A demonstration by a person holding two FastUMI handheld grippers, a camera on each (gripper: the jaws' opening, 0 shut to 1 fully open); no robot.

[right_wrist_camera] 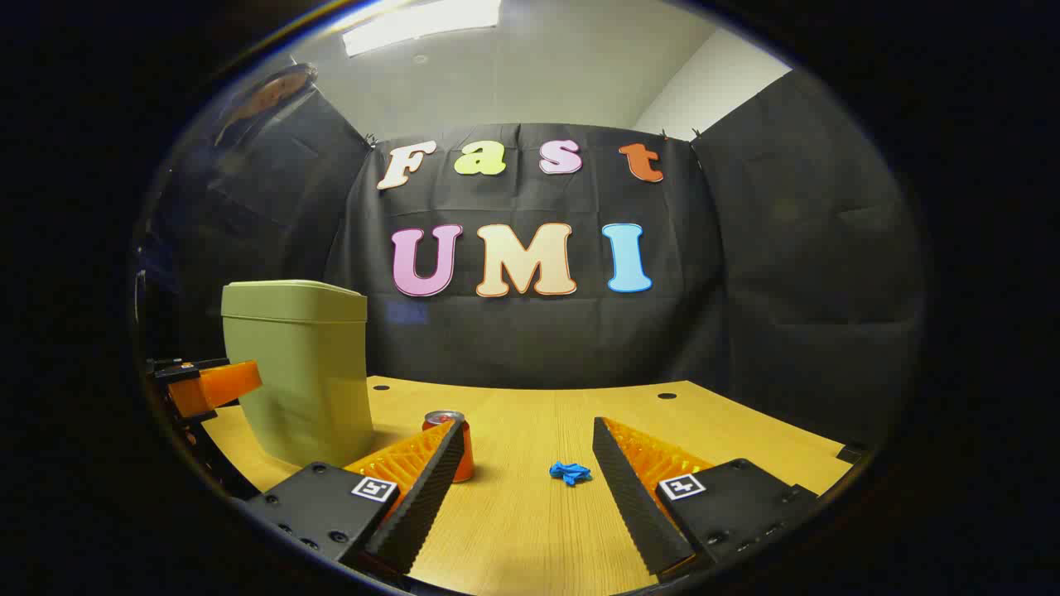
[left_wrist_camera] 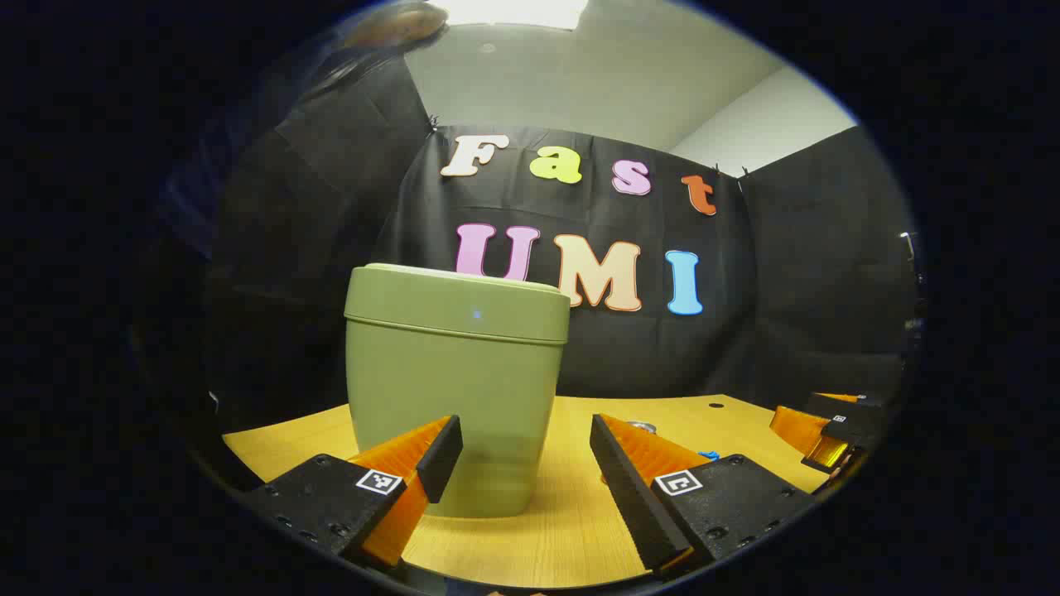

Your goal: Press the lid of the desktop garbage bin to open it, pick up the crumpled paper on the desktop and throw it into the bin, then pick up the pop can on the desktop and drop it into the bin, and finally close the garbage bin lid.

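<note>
The lid (left_wrist_camera: 455,290) is sitting closed on the bin (left_wrist_camera: 451,397), likely to be pressed lightly from above. Both the left hand-held gripper (left_wrist_camera: 522,455) and the right hand-held gripper (right_wrist_camera: 526,463) are being held wide open, empty.

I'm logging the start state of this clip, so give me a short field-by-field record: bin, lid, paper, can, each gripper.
bin: tall olive-green plastic garbage bin standing upright on the yellow wooden desktop
lid: olive-green bin lid closed
paper: small crumpled blue paper lying on the desktop, right of the can
can: red pop can upright, between bin and paper
left gripper: open, facing the bin, holding nothing
right gripper: open, paper ahead between its fingers, holding nothing
</note>
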